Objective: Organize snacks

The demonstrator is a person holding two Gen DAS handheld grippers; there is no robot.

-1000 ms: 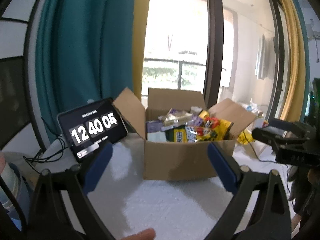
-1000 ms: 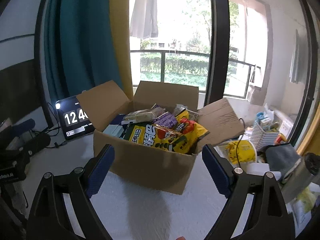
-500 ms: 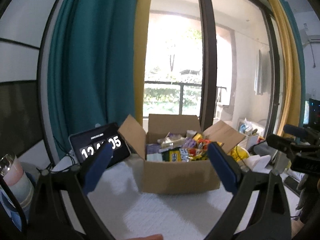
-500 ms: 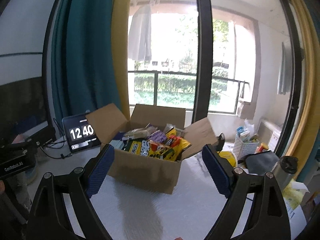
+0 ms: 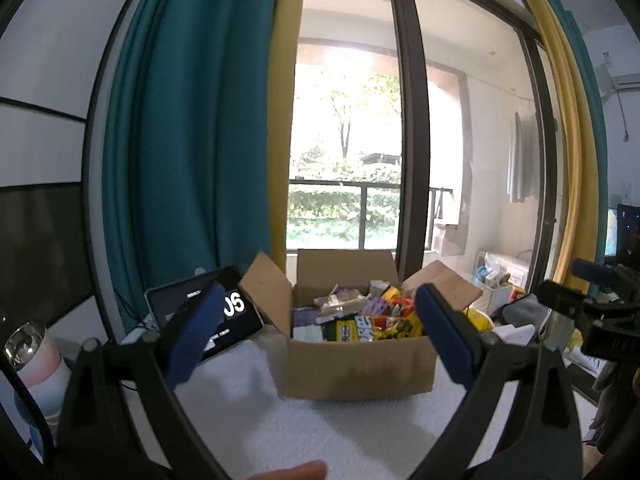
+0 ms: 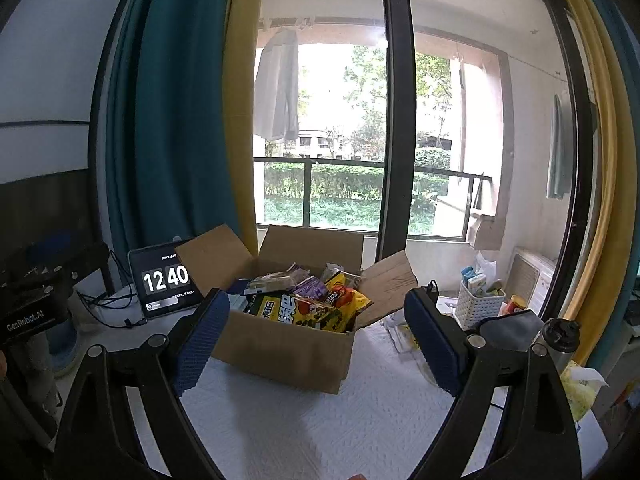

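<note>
Left gripper [image 5: 320, 338]: jaws spread wide, nothing between the blue pads [image 5: 444, 340]. Right gripper [image 6: 316, 338]: jaws equally wide apart, also empty. Both raised above the white-covered counter [image 6: 320, 428], pointed at the window.

Straight ahead of both, framed between the jaws: open cardboard box [image 5: 360, 364], flaps up, standing on the counter, well beyond the fingertips. Inside, heaped to the rim: snacks [image 6: 308, 304], with a yellow bag on top toward the near right side, purple and pale packets behind it.

Past the left jaw of each gripper, beside the box's left flap: tablet [image 6: 166, 284] propped up, clock digits showing. Beyond the right jaw in the right wrist view: white basket [image 6: 478, 306], dark-lidded bottle [image 6: 558, 340]. At the lower edge of the left wrist view, below the jaws: a fingertip [image 5: 296, 472].
</note>
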